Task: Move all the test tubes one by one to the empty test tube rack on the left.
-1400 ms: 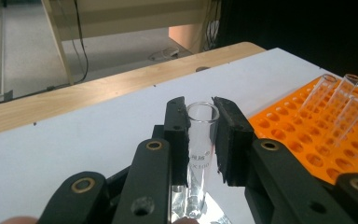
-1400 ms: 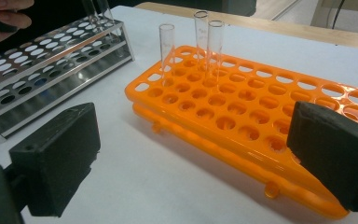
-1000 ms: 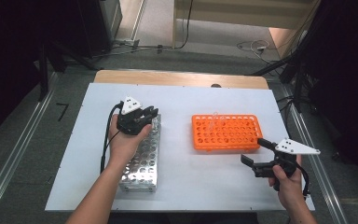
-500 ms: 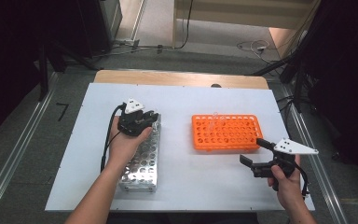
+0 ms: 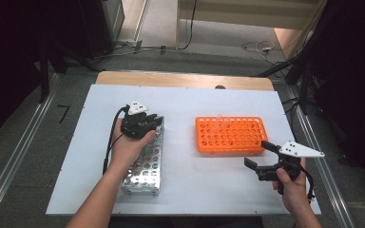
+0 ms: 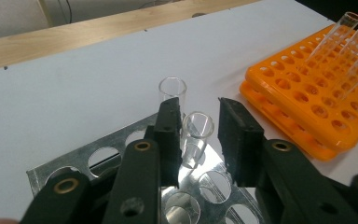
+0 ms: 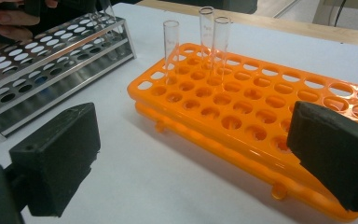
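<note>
A perforated silver metal test-tube rack (image 5: 145, 159) is seen lying on the white rectangular tabletop (image 5: 195, 185) at the left in the high view, and a bright orange plastic test-tube rack (image 5: 230, 135) is seen to its right, well apart from it. The left gripper (image 5: 148, 121) is held over the far end of the metal rack; in the left gripper view its black jaws are spread, and a clear glass test tube (image 6: 196, 137) is seen standing upright in a hole of the metal rack (image 6: 121, 147) between them, close against the left jaw but clear of the right one, so it is bracketed rather than clamped. A second clear glass tube (image 6: 172, 91) is seen upright just beyond it, partly hidden behind the left jaw. The right gripper (image 5: 256, 154) is held low over the tabletop just beside the near right corner of the orange rack, with its jaws wide apart and nothing between them. In the right gripper view three tall clear glass tubes (image 7: 213, 44) are seen standing upright in holes near the far left end of the orange rack (image 7: 261, 116), with the metal rack (image 7: 46, 70) farther off at the left and the fingers of the other hand (image 7: 7, 21) above it
</note>
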A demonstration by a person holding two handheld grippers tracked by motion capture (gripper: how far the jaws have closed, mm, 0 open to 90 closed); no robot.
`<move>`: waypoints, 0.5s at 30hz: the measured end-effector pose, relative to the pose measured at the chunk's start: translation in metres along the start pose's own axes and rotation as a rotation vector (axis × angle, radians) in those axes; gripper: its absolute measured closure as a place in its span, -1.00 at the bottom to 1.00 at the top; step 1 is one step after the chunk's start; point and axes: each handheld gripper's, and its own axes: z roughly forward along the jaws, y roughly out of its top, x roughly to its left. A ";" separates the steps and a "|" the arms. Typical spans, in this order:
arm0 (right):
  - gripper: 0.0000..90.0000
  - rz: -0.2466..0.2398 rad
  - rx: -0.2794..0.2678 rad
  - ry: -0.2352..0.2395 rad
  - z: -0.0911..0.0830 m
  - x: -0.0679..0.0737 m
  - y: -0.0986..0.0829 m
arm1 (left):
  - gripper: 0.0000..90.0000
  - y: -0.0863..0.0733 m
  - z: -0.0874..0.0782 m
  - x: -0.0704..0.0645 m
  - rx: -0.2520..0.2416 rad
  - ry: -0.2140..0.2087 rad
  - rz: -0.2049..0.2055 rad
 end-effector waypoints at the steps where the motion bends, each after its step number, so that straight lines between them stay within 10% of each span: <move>1: -0.97 0.001 -0.001 0.000 0.000 0.000 0.000 | 0.46 0.000 -0.001 0.000 -0.004 -0.005 -0.004; 15: -0.97 0.003 -0.007 -0.008 0.000 0.000 0.004 | -0.19 -0.007 -0.027 -0.007 -0.090 -0.056 -0.037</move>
